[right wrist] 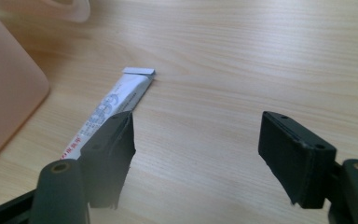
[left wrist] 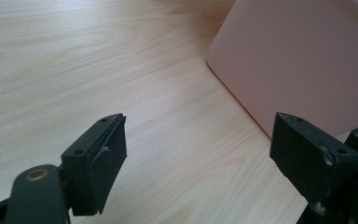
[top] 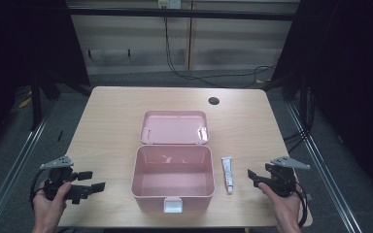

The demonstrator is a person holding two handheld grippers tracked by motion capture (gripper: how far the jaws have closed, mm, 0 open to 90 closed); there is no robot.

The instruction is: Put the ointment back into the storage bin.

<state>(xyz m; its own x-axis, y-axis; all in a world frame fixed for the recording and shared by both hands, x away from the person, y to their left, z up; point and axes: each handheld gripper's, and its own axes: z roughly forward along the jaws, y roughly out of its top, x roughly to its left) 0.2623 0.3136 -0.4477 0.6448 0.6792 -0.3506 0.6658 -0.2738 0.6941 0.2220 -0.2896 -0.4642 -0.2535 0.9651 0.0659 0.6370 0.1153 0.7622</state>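
A pink plastic box (top: 173, 177) stands open near the table's front, empty inside, its lid (top: 175, 127) lying flat behind it. A small white tube (top: 228, 174) lies on the table just right of the box. My left gripper (top: 91, 180) rests at the front left, open, jaws pointing toward the box wall (left wrist: 303, 60). At the front right my right gripper (top: 251, 175) is open with nothing between its jaws, a little right of the tube (right wrist: 107, 112).
The wooden table (top: 111, 121) has a round cable hole (top: 213, 101) at the back right. A white latch (top: 173, 206) sits on the box's front. Dark curtains and cables lie beyond the far edge.
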